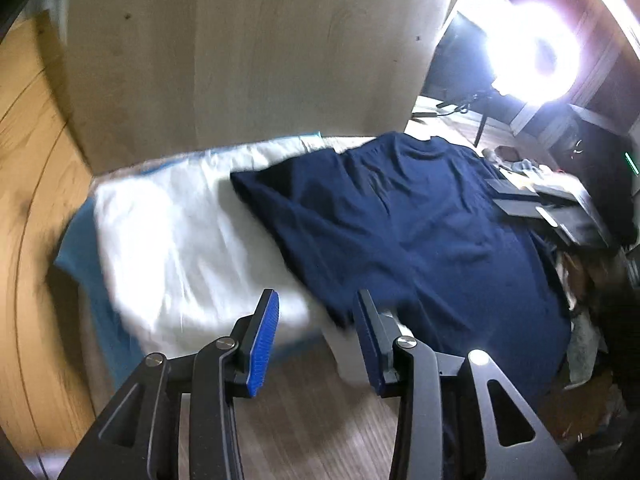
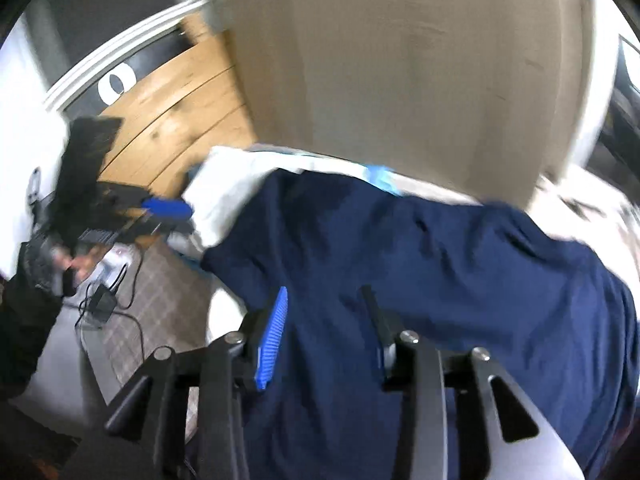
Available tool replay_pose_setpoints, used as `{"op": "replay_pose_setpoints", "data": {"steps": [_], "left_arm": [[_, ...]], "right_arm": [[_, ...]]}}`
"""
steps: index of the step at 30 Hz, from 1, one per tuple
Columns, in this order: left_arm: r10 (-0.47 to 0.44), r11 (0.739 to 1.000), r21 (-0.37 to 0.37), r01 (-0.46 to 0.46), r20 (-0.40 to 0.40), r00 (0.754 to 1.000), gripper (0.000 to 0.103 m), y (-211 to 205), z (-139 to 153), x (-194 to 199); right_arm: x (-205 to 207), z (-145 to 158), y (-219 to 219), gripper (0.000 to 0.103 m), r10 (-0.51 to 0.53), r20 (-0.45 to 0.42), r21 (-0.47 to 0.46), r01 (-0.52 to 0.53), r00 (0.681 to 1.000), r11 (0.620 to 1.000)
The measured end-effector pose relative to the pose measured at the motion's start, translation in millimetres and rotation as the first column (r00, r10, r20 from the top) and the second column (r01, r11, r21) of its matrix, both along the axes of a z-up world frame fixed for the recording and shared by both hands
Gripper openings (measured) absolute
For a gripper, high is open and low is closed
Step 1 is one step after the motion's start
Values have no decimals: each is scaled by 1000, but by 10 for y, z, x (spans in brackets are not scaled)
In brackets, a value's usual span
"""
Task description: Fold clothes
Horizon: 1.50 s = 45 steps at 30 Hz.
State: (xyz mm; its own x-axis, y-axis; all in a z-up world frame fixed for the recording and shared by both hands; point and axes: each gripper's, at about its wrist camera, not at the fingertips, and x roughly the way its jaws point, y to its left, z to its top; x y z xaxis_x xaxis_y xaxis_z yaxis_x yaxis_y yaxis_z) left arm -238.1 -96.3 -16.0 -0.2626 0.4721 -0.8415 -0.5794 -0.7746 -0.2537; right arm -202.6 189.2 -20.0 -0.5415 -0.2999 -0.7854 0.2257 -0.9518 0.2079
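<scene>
Navy garment (image 1: 416,232) spread across the white bedding (image 1: 172,240), long axis running from near edge to far edge. Left gripper (image 1: 316,320) spread, empty, at the garment's near left corner, off the bed's near edge. Right gripper (image 2: 324,320) spread, empty, directly over the cloth, thus nearer.

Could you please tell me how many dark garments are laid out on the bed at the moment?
1: a navy garment spread across the white bedding, ahead of both open grippers. Others may be hidden in the blurred clutter beyond it.
</scene>
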Motion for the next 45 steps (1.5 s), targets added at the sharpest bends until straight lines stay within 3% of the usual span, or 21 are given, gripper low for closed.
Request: {"op": "replay_pose_setpoints", "data": {"steps": [3,6,11,16,23,24,26,29,37,45], "left_arm": [[66,997,-29,-66,-12,998,38,2,-37,152],[136,990,-40,-135,1,991,38,119,-165,152],[199,980,-43,-197,48,979,38,306,-426,85],[242,969,-67,-238,63,968,38,316,-557,53],[257,965,-75,-252,64,964,36,315,-603,31],[252,966,-74,-248,56,966,30,316,-597,38],[246,968,-70,-242,42,968,23,296,-581,46],[255,967,-27,-253,52,966,15,234,-533,47],[220,975,-35,-220,-10,975,11,347,-257,222],[91,995,58,-87,-68,994,9,841,158,516]], "right_arm": [[-485,-27,-198,39,130,5,24,-130,992,991],[-994,-110,-440,40,269,19,71,-270,963,960],[-1572,-385,-747,43,398,67,80,-402,915,912],[-1844,-623,-1077,43,490,115,120,-502,864,856],[-2010,-849,-1208,43,514,193,137,-541,836,829],[-2009,-844,-1204,40,517,191,130,-544,834,829],[-1995,-806,-1180,5,523,177,112,-545,834,831],[-1981,-718,-1118,5,525,146,91,-540,838,837],[-1963,-433,-768,5,492,59,-33,-491,868,870],[-1601,-230,-218,5,437,-37,-110,-438,899,892]]}}
